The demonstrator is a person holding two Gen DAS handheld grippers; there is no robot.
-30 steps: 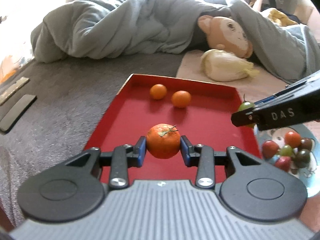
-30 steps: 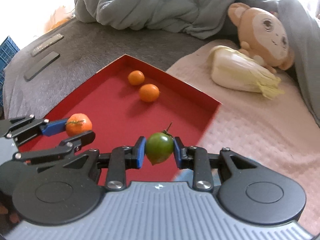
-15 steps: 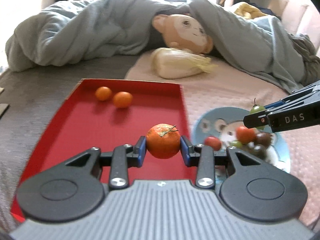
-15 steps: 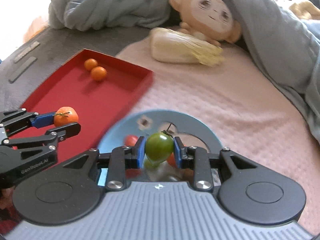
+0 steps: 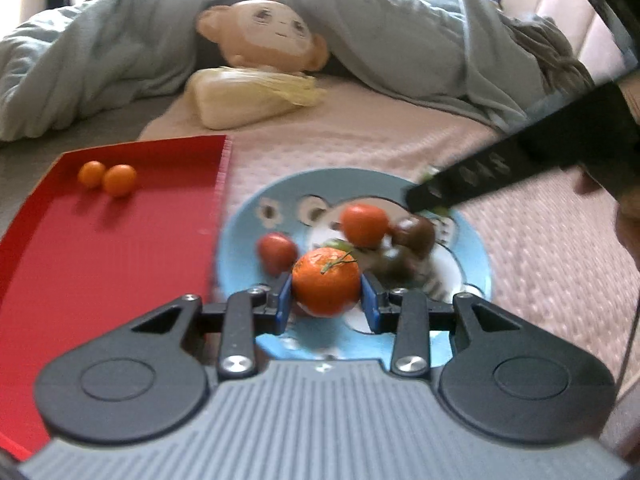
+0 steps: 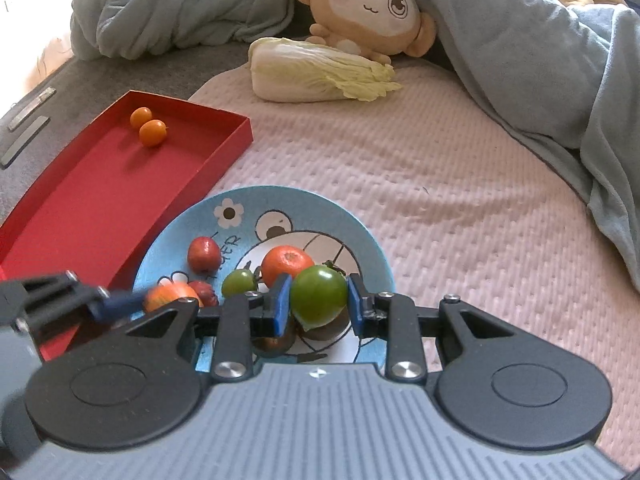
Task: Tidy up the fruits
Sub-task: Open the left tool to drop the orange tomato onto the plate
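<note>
Grey-blue blanket hides part of plush monkey.
Red tray cut off at left edge; two small oranges inside.
Blue plate, near half hidden behind tools.
Left tool clamped on mandarin over plate; view blurred.
Right tool clamped on green tomato over plate.
</note>
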